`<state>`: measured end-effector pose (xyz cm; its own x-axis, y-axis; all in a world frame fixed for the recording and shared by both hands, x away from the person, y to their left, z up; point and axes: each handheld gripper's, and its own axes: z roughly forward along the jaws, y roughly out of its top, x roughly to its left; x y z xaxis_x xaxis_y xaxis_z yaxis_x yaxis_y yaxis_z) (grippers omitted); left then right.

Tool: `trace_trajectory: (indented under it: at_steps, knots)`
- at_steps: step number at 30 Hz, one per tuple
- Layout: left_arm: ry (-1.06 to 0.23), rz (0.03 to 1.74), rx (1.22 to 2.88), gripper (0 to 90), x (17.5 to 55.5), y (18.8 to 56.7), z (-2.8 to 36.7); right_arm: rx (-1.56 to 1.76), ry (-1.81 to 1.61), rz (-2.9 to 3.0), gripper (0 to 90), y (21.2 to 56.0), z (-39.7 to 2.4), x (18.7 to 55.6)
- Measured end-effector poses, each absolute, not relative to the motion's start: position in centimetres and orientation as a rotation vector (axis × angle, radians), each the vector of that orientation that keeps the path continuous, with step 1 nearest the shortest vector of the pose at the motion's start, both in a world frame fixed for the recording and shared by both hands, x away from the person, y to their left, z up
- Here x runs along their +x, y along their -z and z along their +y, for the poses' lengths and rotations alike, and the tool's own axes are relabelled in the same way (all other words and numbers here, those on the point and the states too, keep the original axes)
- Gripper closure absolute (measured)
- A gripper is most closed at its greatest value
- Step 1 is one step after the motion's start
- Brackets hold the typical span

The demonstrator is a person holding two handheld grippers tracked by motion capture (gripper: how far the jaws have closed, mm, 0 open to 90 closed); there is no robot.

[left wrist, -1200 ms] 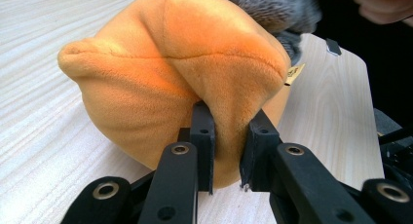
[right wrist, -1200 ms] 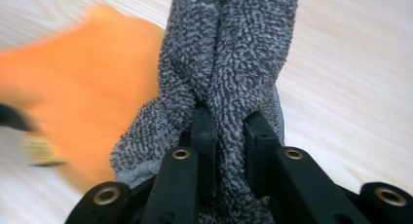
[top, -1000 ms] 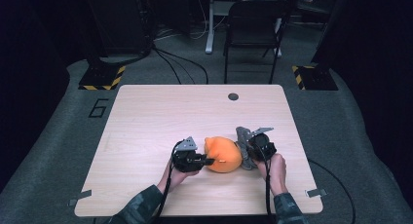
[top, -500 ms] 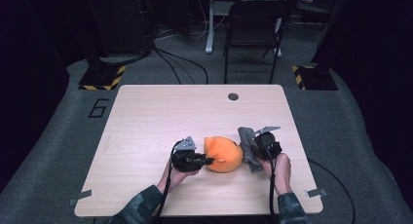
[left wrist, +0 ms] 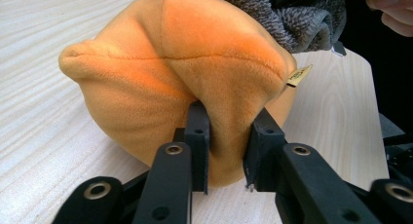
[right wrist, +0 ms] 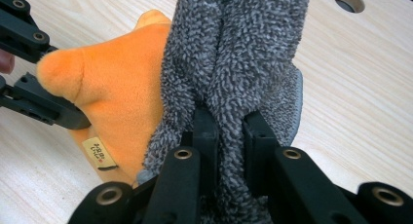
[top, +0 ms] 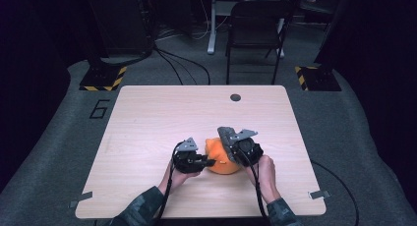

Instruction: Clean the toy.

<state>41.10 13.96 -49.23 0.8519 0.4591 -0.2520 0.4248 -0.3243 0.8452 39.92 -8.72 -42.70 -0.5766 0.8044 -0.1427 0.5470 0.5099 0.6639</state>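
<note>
An orange plush toy (top: 219, 152) lies near the table's front edge, between the two hands. My left gripper (top: 210, 162) comes at it from the left. Its jaws have just been opening a little, though the pads still pinch a fold of the orange plush toy (left wrist: 185, 53) around my left gripper (left wrist: 229, 136). My right gripper (top: 231, 147) is shut on a grey fuzzy cloth (top: 225, 135), which stands up over the toy's right side. In the right gripper view the grey cloth (right wrist: 234, 48) is bunched between the pads of my right gripper (right wrist: 229, 124), lying against the plush toy (right wrist: 117, 78).
The wooden table (top: 147, 118) has a round hole (top: 235, 97) near its far edge. A dark chair (top: 255, 24) stands behind it, with striped blocks (top: 103, 78) on the floor. A small tag (right wrist: 100, 153) hangs from the toy.
My right gripper has moved left and upward with the grey cloth, closer over the orange toy. The left hand has stayed where it was.
</note>
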Motion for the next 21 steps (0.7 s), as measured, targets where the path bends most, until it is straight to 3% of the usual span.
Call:
trace_trajectory:
  at_steps: [2,9,12,15,21]
  knots:
    - [-0.049,0.643,1.956,67.9,41.1,49.2,13.9,1.124,-0.807,2.318,79.5,42.7,-8.9,40.0]
    - [-0.153,0.544,1.985,36.5,40.7,48.6,14.6,1.130,-0.815,2.331,79.6,43.0,-9.3,40.6]
    - [-0.286,0.492,2.036,25.8,40.2,48.7,14.8,1.136,-0.817,2.332,79.7,43.1,-9.3,40.8]
    - [-0.343,0.471,2.071,19.3,40.3,49.1,14.9,1.147,-0.817,2.334,79.7,43.1,-9.3,41.0]
    - [-0.470,0.384,2.155,16.2,40.6,50.4,13.9,1.150,-0.829,2.345,79.6,43.2,-9.6,41.5]
